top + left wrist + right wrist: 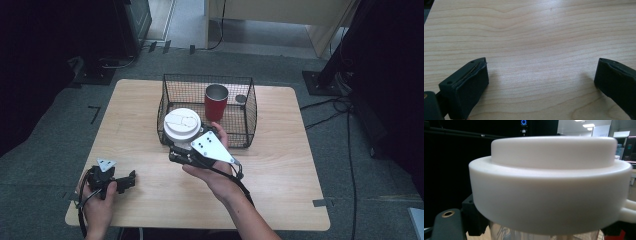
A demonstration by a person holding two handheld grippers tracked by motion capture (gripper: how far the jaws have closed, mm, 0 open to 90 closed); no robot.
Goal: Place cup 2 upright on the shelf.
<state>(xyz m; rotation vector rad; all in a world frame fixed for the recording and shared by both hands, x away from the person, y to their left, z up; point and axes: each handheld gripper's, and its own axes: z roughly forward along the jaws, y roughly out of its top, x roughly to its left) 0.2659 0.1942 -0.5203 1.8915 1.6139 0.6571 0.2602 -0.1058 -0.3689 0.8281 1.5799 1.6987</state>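
- High view: forearms enter below; right gripper (186, 150) clamps a white-lidded jar (182, 127) just before the wire basket (247, 107) holding a red cup (216, 102).
- Left gripper view: left gripper (541, 77) gapes over bare table (536, 32).
- Right gripper view: lid (551, 182) looms close, clear glass beneath.
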